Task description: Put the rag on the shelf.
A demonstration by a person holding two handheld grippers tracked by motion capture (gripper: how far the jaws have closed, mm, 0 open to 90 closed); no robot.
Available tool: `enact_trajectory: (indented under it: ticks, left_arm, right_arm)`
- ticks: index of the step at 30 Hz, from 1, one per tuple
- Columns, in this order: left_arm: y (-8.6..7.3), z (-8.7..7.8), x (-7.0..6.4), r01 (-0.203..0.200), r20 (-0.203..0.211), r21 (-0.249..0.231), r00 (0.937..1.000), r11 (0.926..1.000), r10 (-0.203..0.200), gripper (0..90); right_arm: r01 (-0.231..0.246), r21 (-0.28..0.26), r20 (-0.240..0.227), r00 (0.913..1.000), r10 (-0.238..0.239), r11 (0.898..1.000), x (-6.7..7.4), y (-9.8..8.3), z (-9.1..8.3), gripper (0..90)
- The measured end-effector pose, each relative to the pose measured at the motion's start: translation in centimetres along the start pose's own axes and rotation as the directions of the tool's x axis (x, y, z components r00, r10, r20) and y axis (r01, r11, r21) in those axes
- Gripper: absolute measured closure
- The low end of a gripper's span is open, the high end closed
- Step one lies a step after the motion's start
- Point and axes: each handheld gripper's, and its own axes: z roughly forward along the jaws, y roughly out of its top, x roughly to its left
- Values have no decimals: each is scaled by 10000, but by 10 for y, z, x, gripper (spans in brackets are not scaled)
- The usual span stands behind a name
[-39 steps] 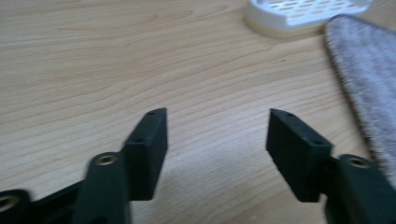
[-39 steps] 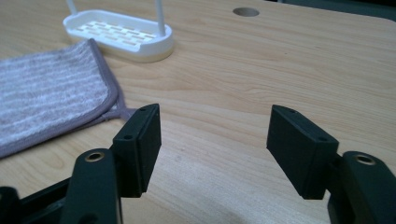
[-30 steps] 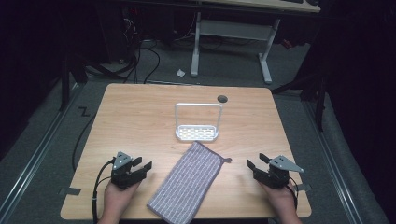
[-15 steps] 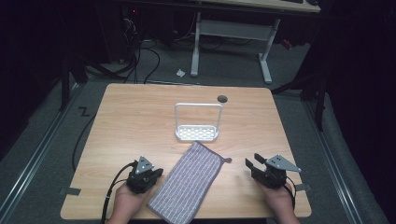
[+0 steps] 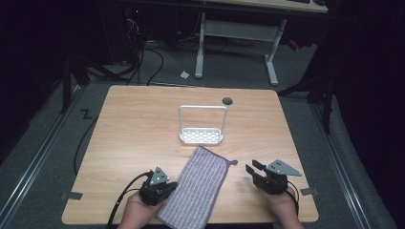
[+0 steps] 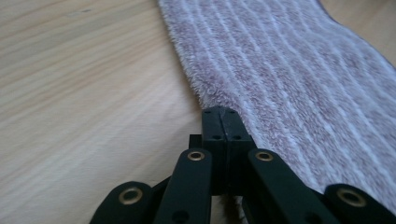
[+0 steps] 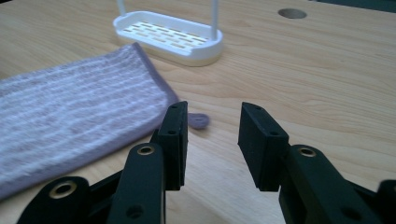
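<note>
My left gripper (image 5: 168, 186) has its jaws pressed together with no gap between them, and in the left gripper view (image 6: 224, 122) their tips sit right at the long edge of the striped purple towel (image 6: 299, 84); whether any cloth is pinched between them I cannot tell. My left hand (image 5: 138, 212) holds it low against the wooden table (image 5: 133, 124), on the towel's left side, close to its near end.

My right gripper (image 5: 254, 168) has its jaws standing apart with nothing between them. In the right gripper view (image 7: 212, 135) they point across bare wood, with the towel (image 7: 74, 112) lying flat just to their left and its small hanging loop (image 7: 198, 120) showing past the left jaw. My right hand (image 5: 282, 205) is on the towel's right side, apart from it.

The towel (image 5: 196, 186) lies flat and slantwise between my two grippers, its far corner with the loop reaching toward the white rack (image 5: 202, 128), its near end at the table's front edge. The rack stands just beyond the towel's far end, a slotted tray with an upright wire frame. A round hole (image 5: 227, 100) in the table lies further back, beyond the rack.
</note>
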Motion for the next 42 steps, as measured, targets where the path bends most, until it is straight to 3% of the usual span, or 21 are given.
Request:
enact_trajectory:
  ticks: [6,9,11,12,15,17,18,19,20,22,24,26,27,28,30,31,32,36,38,39,42]
  left_arm:
    - [2,7,-33,-833,877,147,9928,9964,817,900]
    - [5,11,-41,-1137,1104,174,9876,9934,1111,894]
    - [5,12,-41,-1145,1105,171,9876,9933,1119,878]
    - [6,12,-37,-972,1057,140,9898,9952,952,861]
    - [4,6,-27,-659,538,-331,9963,9973,676,789]
    - [4,4,-24,-505,414,-438,9978,9978,523,716]
    - [4,2,-15,-73,109,-702,9999,9975,81,677]
    - [4,2,-15,-73,109,-702,9999,9975,81,650]
    - [5,1,-7,351,-96,-900,9993,9953,-361,615]
    - [5,3,0,742,-391,-1007,9961,9921,-785,555]
    - [6,5,3,848,-479,-1012,9948,9912,-900,506]
    - [11,9,12,1353,-591,-1189,9879,9836,-1431,450]
    - [11,9,12,1353,-591,-1189,9879,9836,-1431,433]
    - [17,12,18,1554,-722,-1288,9836,9794,-1655,403]
    - [23,13,22,1790,-596,-1435,9801,9733,-1891,390]
    - [23,13,22,1790,-596,-1435,9801,9733,-1891,389]
    - [28,17,23,1789,-518,-1499,9807,9724,-1884,388]
    - [38,35,28,1804,-966,-1150,9767,9769,-1917,391]
    - [40,39,30,1943,-948,-1162,9740,9740,-2056,416]
    - [42,45,36,2188,-908,-1136,9691,9691,-2294,434]
    - [46,48,40,2262,-1132,-1125,9645,9676,-2386,440]
  right_arm:
    - [212,515,-752,9970,-173,9984,29,6,7,625]
    - [441,1129,-1006,9944,-328,9926,39,5,19,645]
    - [555,1341,-1034,9938,-418,9894,41,5,23,660]
    - [716,1828,-1136,9922,-513,9805,44,5,33,705]
    - [946,2571,-1343,9890,-613,9618,48,3,47,774]
    - [1054,2620,-1379,9879,-709,9593,50,4,49,786]
    - [1161,2682,-1680,9831,-723,9563,56,7,52,790]
    - [1238,2653,-1794,9807,-772,9562,59,7,54,791]
    - [1403,2631,-1865,9781,-923,9545,65,8,57,790]
    - [1651,2574,-1960,9737,-1159,9521,74,9,61,788]
    - [1753,2501,-1998,9717,-1264,9522,78,10,63,787]
    - [1763,2480,-1933,9725,-1296,9526,80,11,64,761]
    - [1763,2480,-1933,9725,-1296,9526,80,11,64,761]
    - [1690,2228,-1715,9763,-1320,9601,78,14,58,740]
    - [1410,1867,-1499,9822,-1136,9722,73,17,53,717]
    - [1410,1867,-1499,9822,-1136,9722,73,17,53,717]
    - [1209,1753,-1078,9888,-1030,9771,66,21,52,689]
    - [787,1554,-874,9940,-656,9847,60,22,53,658]
    - [718,1536,-864,9945,-590,9855,60,23,54,637]
    - [624,1808,-965,9943,-455,9815,58,25,62,592]
    - [478,2106,-1085,9938,-252,9764,56,28,72,579]
